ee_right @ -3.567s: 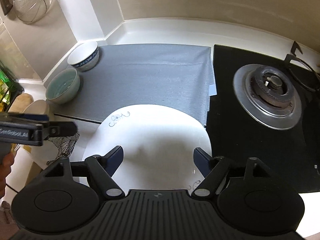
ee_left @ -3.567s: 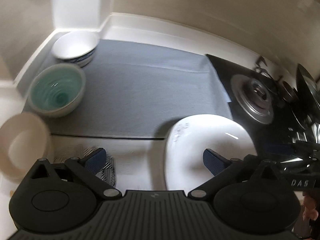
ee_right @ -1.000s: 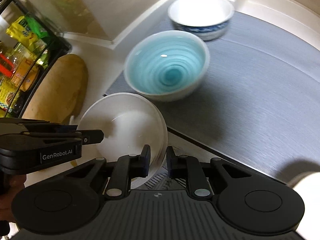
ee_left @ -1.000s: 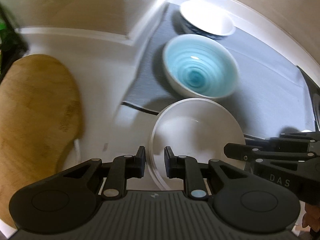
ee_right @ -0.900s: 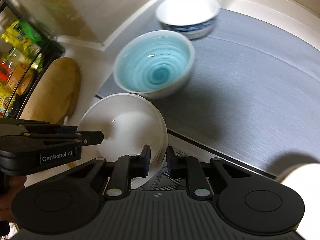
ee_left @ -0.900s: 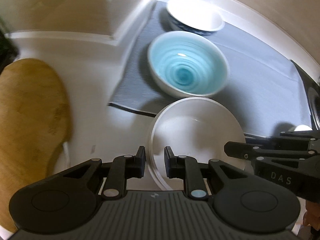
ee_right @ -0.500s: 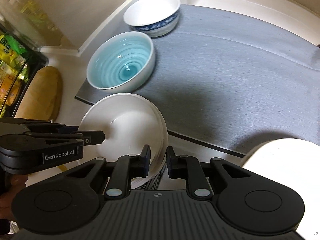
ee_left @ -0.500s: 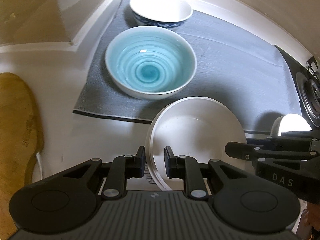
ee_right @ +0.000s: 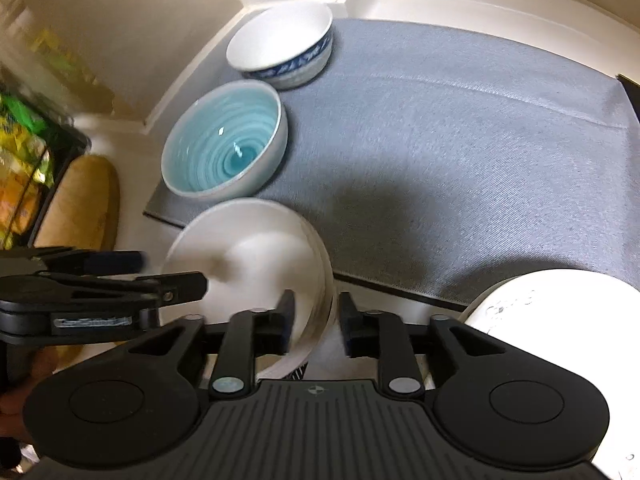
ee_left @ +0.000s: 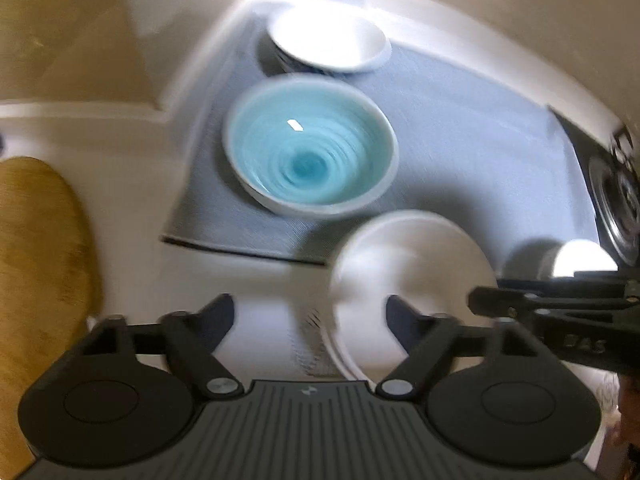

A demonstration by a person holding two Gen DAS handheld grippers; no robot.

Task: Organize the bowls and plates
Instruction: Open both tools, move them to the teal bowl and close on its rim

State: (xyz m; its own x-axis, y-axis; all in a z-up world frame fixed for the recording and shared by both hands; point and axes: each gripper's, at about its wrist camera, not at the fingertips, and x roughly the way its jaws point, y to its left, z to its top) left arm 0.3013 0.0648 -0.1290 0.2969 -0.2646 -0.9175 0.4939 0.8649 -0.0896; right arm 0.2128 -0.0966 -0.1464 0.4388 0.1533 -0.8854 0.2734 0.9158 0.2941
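A white bowl (ee_left: 412, 264) (ee_right: 248, 264) sits tilted at the front edge of the grey mat (ee_right: 460, 140), over a striped cloth (ee_left: 308, 340). My left gripper (ee_left: 310, 312) is opening wide; the bowl's left rim lies between its fingers, untouched. My right gripper (ee_right: 316, 316) is opening too, its pads standing just off the bowl's right rim, which runs between them. Behind on the mat stand a turquoise bowl (ee_left: 308, 160) (ee_right: 224, 148) and a blue-patterned white bowl (ee_left: 328, 40) (ee_right: 280, 40). The picture is blurred by motion.
A large white plate (ee_right: 552, 304) (ee_left: 580, 256) lies at the near right. A wooden board (ee_left: 36, 260) (ee_right: 88, 200) lies left of the mat, with snack packets (ee_right: 20, 152) beyond it. A stove burner (ee_left: 616, 200) is at the far right. Walls close the back corner.
Both grippers were shut on the white bowl's rim; now the left jaws stand wide apart and the right jaws have parted. The bowl sits further right in the left wrist view.
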